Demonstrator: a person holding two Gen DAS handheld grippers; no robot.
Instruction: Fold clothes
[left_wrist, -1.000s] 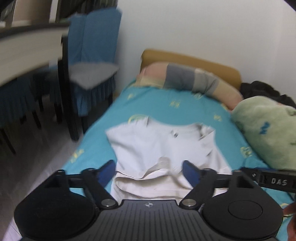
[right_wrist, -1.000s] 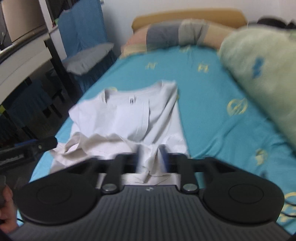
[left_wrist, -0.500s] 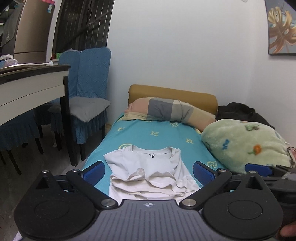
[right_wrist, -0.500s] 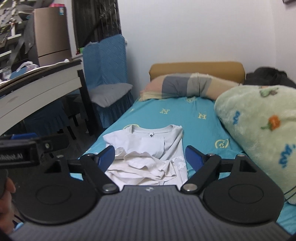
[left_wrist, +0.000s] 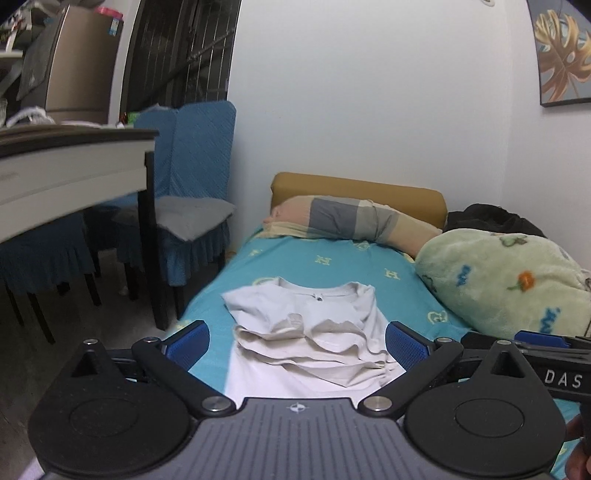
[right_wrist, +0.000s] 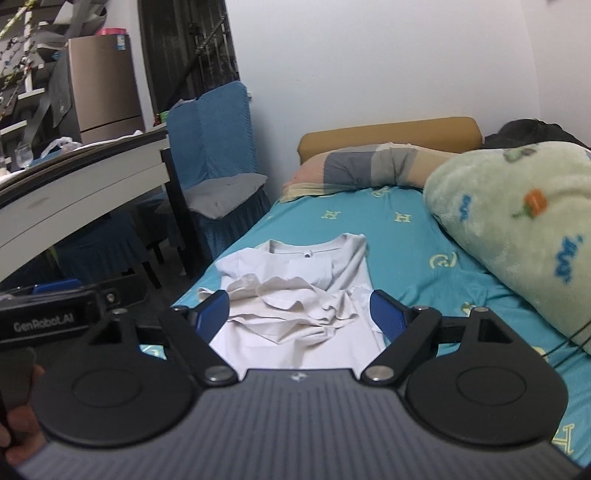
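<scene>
We see a bed with a turquoise sheet (left_wrist: 332, 266) printed with pale letters, and a tan headboard (left_wrist: 356, 190) against the white wall. A patchwork bolster pillow (left_wrist: 351, 221) lies across the head edge. A green fleece blanket (right_wrist: 517, 221) is bunched along the bed's right edge, with dark clothing (left_wrist: 491, 218) behind it. Beside the left edge stand a blue-covered chair (left_wrist: 192, 177) bearing a grey cushion (left_wrist: 192, 218), and a white table (left_wrist: 66, 166). A leaf picture (left_wrist: 563, 51) hangs upper right.

Shirt (left_wrist: 314, 332) on bed (left_wrist: 332, 262), before pillow (left_wrist: 351, 219)
</scene>
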